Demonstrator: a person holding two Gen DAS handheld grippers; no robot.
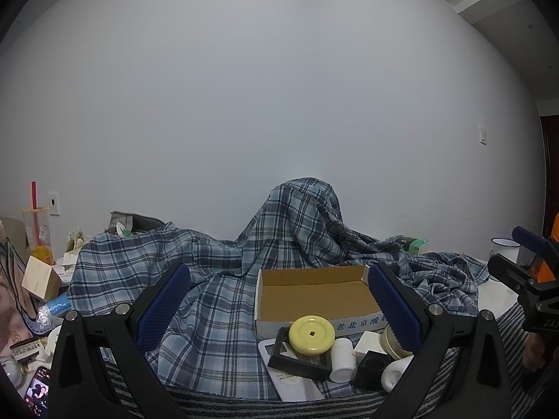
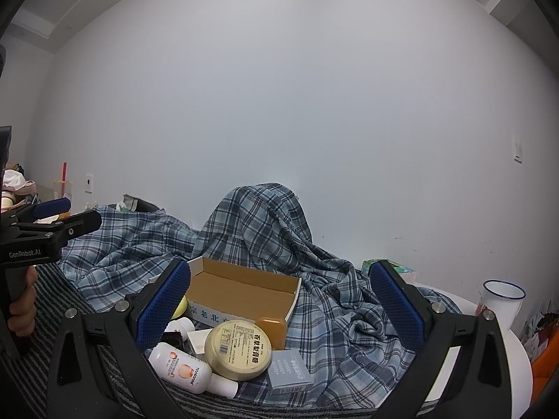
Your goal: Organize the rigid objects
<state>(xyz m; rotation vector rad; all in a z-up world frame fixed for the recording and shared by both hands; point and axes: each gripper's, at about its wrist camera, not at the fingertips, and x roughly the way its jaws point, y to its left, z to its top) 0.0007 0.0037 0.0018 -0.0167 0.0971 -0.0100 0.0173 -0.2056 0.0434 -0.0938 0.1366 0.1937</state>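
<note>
Both tongs I hold wide apart and empty, the left tongs [image 1: 277, 309] and the right tongs [image 2: 279, 309]. Between them lies a pile: a round cream tin [image 2: 238, 349], a white bottle [image 2: 180, 372], a grey box [image 2: 290, 372], a yellow lid [image 1: 311, 334]. Just behind stands an open cardboard box [image 2: 241, 295] on a plaid cloth [image 1: 209, 300].

Matt cardboard box [image 2: 244, 291] on soft plaid cloth [image 2: 335, 314]
</note>
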